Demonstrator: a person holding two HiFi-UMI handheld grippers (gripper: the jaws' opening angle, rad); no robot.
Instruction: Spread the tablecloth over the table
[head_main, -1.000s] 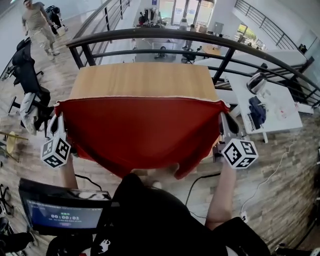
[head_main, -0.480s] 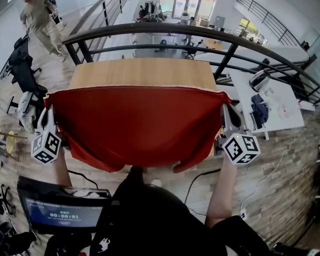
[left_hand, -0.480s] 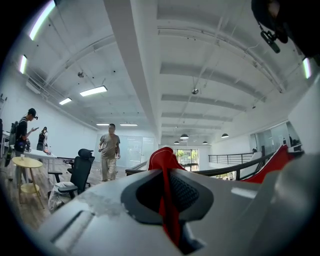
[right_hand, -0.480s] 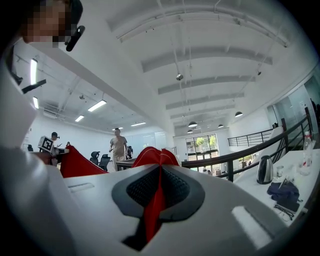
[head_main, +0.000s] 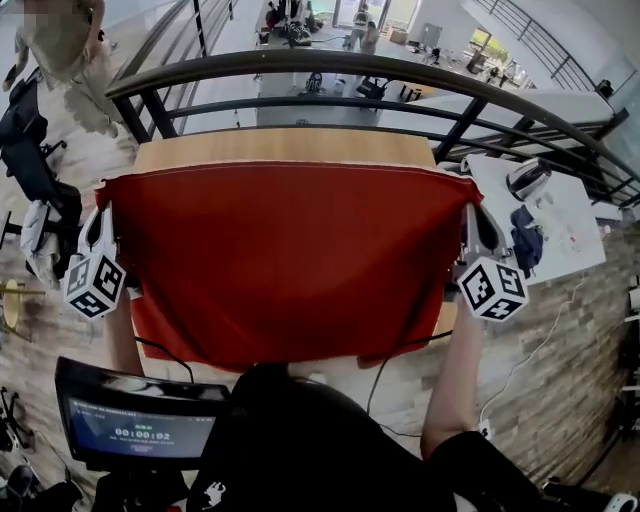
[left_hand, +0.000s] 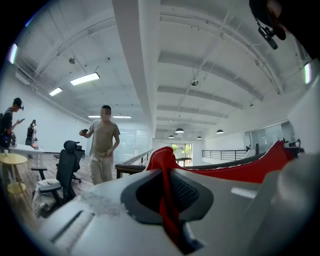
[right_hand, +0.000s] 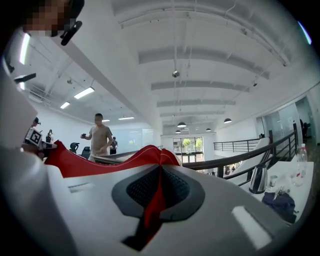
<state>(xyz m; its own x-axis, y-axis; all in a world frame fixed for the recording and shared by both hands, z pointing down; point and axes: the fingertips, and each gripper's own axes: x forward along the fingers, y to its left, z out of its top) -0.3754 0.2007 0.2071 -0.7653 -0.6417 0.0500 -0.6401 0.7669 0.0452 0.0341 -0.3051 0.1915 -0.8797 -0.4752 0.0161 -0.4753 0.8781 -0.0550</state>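
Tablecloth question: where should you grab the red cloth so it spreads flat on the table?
By its two far corners, one from each outer side. The tablecloth is wide and limp. The left gripper and right gripper each pinch a corner, so its far edge stretches straight across the table.

Seen from the head camera, the person's bare forearms reach forward from the lower frame, spread wide. The left gripper (head_main: 101, 212) at mid-left and the right gripper (head_main: 472, 215) at mid-right point level, each with its jaws pinched tight on a corner of the tablecloth (head_main: 290, 270).
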